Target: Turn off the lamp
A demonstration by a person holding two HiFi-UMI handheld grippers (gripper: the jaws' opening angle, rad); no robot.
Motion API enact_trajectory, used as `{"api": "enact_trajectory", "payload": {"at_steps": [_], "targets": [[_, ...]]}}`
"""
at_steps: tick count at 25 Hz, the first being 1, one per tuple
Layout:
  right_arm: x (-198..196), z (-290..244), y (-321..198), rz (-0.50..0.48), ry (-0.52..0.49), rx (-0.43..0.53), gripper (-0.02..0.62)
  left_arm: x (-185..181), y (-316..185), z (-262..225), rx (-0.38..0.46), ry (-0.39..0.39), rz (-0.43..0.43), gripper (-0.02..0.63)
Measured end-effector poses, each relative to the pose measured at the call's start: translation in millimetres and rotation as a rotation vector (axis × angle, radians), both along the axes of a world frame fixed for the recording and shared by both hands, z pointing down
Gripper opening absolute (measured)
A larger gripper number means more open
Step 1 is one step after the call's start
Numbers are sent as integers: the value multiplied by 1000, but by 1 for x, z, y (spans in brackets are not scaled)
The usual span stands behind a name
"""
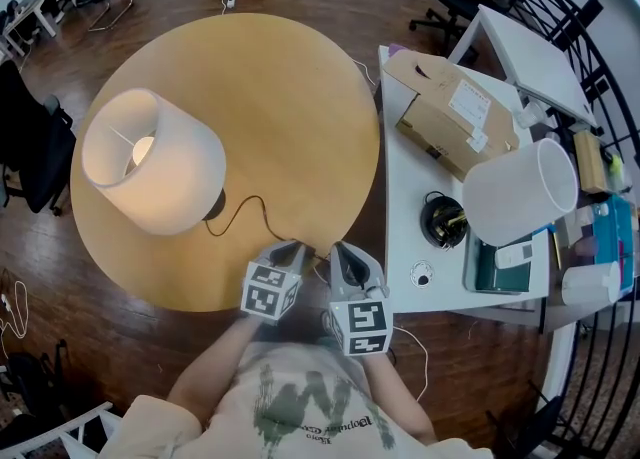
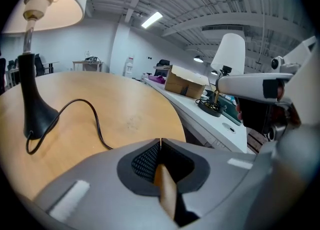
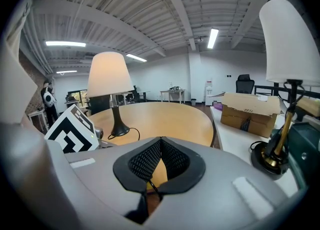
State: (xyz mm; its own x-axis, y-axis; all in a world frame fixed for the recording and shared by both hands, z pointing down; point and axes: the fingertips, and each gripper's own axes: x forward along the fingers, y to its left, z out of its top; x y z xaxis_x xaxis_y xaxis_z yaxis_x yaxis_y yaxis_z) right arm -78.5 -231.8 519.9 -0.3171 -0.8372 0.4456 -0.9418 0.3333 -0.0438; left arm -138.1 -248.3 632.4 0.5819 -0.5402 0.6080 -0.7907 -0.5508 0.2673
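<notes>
While the lamp point(image 1: 165, 172) glows, left claw point(image 1: 294, 247) closed, right claw point(image 1: 344, 249) closed, cardboard box point(image 1: 455, 112) label unreadable.

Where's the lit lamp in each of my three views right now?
Head view: lit lamp at left, on the round table.
Left gripper view: lit lamp at far left, shade cut off at the top.
Right gripper view: lit lamp left of centre.
Shared landmark: cardboard box.

Even, bright indoor light is coming from ceiling strips point(image 2: 154, 19) while the lit lamp point(image 1: 170, 172) is glowing warm, its bulb glaring inside the shade; wide-angle lenses are bending edges, and black corners are framing both gripper views.
</notes>
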Motion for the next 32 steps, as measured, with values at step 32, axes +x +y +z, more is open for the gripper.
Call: {"api": "enact_trajectory", "payload": {"at_steps": [32], "targets": [[-31, -19, 7, -261, -55, 52, 0, -36, 12, -56, 136, -20, -327, 0]]}}
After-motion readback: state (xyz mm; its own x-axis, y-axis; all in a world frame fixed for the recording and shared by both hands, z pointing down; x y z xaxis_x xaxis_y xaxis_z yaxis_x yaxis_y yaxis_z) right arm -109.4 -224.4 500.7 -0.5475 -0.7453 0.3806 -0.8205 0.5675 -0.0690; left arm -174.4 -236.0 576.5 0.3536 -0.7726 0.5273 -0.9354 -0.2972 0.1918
